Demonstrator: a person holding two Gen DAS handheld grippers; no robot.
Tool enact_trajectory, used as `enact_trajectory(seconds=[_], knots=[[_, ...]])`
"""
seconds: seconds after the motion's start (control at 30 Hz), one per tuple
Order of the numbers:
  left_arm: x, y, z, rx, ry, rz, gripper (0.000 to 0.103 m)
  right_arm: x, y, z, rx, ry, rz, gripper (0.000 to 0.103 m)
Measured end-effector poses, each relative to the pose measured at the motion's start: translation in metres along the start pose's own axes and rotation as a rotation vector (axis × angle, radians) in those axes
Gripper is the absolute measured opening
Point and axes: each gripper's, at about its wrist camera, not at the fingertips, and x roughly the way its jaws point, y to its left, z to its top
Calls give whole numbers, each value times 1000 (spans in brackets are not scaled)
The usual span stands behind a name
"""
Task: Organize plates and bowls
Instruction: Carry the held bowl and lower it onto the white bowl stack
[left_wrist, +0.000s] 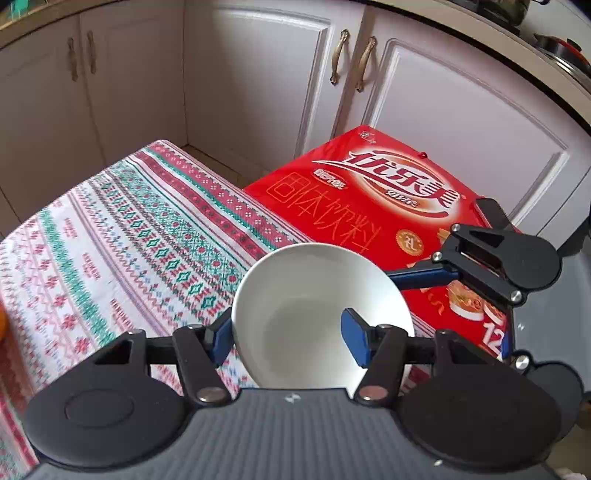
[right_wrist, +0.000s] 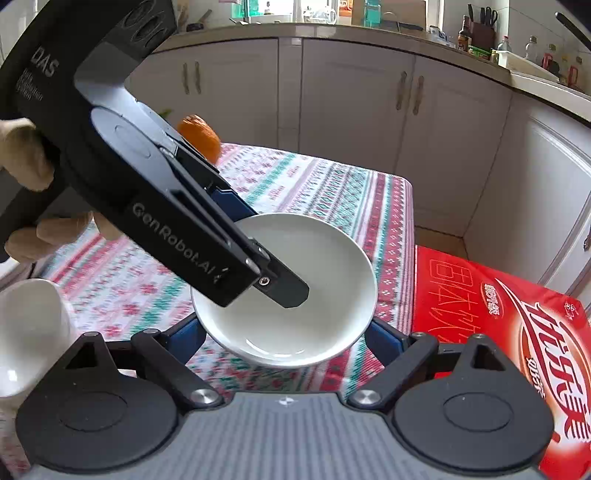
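Note:
A small white plate is held in the air over the patterned tablecloth's edge. My left gripper is shut on the plate's rim, one blue finger under it and one inside. It shows from the side in the right wrist view, reaching in from the upper left. My right gripper is open, with its blue fingers on either side of the plate below the rim. In the left wrist view its finger touches the plate's right edge.
A red drink carton stands beside the table on the right. A white bowl is at the left. An orange fruit lies on the far side of the cloth. White cabinets stand behind.

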Motion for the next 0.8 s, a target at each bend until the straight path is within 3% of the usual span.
enact_trajectory(seconds=[0.4, 0.8], knots=[[-77, -27, -37, -25, -70, 69, 60, -53, 46, 5, -54, -39, 86, 95], [-134, -28, -84, -104, -132, 151, 60, -73, 98, 10, -124, -60, 178, 95]])
